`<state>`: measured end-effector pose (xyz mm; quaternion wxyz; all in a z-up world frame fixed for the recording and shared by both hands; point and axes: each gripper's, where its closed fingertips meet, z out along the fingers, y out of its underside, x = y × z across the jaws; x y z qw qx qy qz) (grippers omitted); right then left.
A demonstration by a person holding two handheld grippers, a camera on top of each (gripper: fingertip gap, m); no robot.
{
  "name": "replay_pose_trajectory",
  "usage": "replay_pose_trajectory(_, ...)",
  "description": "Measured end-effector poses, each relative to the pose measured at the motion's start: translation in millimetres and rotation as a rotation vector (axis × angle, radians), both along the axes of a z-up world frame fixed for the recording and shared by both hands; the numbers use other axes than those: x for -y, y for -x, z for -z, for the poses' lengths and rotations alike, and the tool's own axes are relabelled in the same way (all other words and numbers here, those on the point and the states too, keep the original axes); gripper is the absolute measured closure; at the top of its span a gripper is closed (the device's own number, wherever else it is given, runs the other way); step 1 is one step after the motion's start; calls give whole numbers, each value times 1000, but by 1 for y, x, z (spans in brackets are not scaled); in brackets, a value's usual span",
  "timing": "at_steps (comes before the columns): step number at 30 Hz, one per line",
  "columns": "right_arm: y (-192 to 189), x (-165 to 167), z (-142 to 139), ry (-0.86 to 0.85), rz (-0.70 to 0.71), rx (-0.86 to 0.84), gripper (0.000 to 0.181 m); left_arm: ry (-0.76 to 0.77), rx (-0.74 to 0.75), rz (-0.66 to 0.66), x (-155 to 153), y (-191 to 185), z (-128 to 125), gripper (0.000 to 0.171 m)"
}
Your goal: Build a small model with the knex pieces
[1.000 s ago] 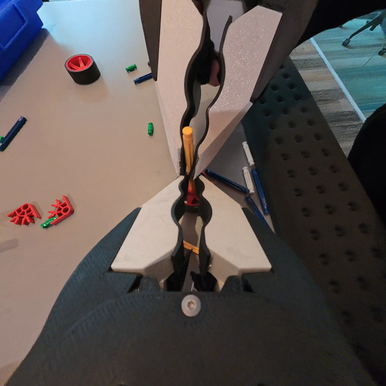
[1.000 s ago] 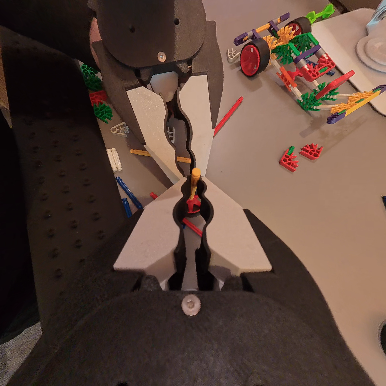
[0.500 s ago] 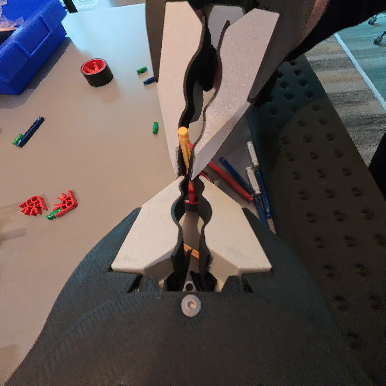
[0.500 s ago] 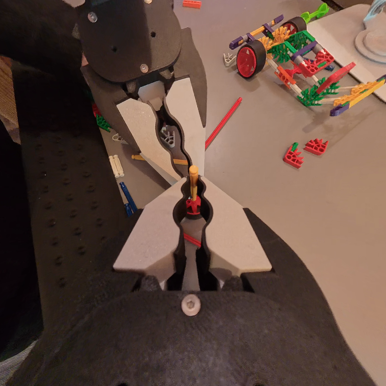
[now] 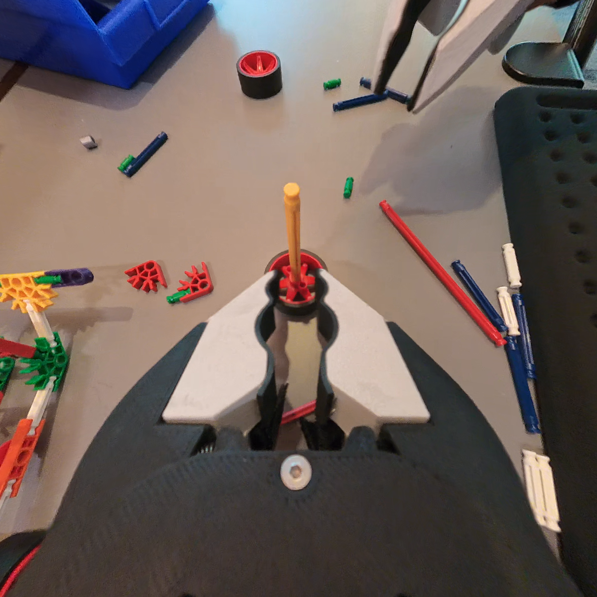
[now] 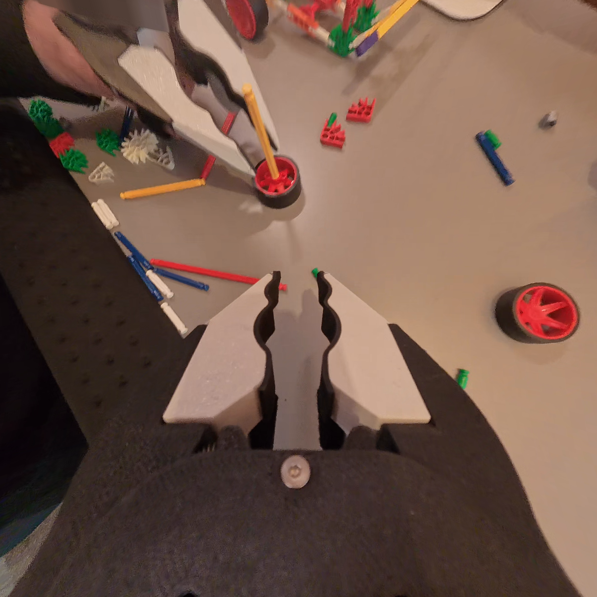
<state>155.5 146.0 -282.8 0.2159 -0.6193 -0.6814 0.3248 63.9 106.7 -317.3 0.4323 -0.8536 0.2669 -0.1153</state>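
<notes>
Since a second ago my right tool [image 6: 296, 280] has let go and pulled back, spread and empty over the counter [image 6: 420, 226], while my left tool [image 5: 296, 284] clamps the wheel [image 5: 295, 290], whose light, stiff yellow rod [image 5: 293, 229] stands upright, so gripping the rubbery rim seems safest.

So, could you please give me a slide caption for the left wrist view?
Left gripper clasps a black-tyred red wheel with an upright yellow rod on a grey table.

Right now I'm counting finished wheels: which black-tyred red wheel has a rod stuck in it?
The wheel between the left gripper fingertips: a yellow rod stands upright from its hub. The loose wheel near the blue bin has none.
</notes>
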Motion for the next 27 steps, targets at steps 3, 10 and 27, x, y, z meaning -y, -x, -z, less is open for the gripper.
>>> replay_pose_trajectory(3, -6, 16, 8, 22, -49, 27, 160, 16, 33, -35, 13, 11, -8, 141)
replay_pose_trajectory(10, 9, 110, 14, 89, -312, 53, 163, 99, -8, -128, 89, 50, -37, 131)
replay_pose_trajectory(27, 117, 254, 26, 64, -503, 23, 160, 334, -31, -388, 284, 99, -8, 141)
